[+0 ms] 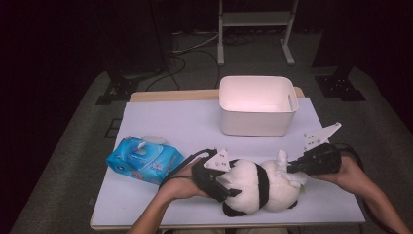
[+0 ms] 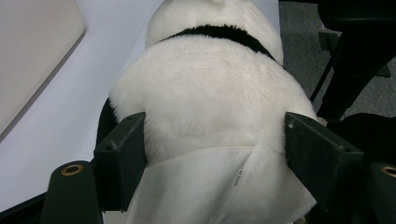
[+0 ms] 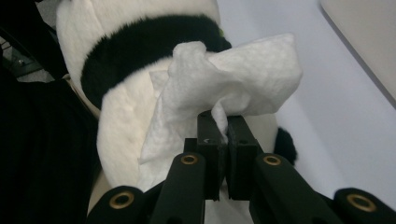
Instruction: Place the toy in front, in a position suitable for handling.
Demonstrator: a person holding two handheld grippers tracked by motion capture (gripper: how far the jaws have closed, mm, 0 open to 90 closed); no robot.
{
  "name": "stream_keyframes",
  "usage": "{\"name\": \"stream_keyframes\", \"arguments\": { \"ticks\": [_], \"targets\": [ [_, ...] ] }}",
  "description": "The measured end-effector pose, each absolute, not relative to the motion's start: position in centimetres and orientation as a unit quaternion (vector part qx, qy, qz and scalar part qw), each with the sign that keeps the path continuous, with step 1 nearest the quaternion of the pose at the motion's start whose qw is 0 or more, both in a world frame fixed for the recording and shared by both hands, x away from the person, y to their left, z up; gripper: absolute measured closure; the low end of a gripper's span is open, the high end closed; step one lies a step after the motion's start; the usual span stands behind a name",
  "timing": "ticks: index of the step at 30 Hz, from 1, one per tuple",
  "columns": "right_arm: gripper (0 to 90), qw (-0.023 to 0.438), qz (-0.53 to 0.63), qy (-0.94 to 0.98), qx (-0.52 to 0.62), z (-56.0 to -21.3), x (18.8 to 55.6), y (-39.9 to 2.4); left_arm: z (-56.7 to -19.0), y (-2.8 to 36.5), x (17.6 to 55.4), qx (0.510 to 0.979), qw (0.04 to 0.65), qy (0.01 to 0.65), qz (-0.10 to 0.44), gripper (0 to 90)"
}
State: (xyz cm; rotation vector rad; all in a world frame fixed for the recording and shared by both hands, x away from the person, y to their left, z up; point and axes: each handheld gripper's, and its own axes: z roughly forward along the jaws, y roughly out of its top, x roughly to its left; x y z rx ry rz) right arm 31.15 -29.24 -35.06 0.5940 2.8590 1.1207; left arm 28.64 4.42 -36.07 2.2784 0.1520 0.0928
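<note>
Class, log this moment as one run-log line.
left tongs: clamped on panda plush | right tongs: pinching wet wipe against plush | white bin: behind

Both forearms come in low from the bottom; left gripper (image 1: 221, 181) has its fingers (image 2: 122, 158) spread wide, right gripper (image 1: 298, 167) is pinched tight, both pointing inward.

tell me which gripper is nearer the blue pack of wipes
Left. The left gripper grips the panda toy just right of the wipes pack. The right gripper, pinching a white wipe, is at the toy's far side.
</note>
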Motion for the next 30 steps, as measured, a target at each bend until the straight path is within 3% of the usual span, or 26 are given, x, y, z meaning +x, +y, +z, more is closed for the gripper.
{"name": "stream_keyframes", "arguments": {
  "ticks": [12, 30],
  "targets": [
    [85.3, 0.016, 0.365, 0.913, 0.182, -35.0, 30.8, -28.8, -36.2, 4.6, 29.4, 0.905, 0.417, 0.078, 0.040, 24.1],
    [85.1, -0.007, 0.359, 0.929, 0.085, -34.6, 31.0, -19.9, -36.3, 6.4, 30.6, 0.891, 0.436, 0.120, 0.044, 24.7]
  ]
}}
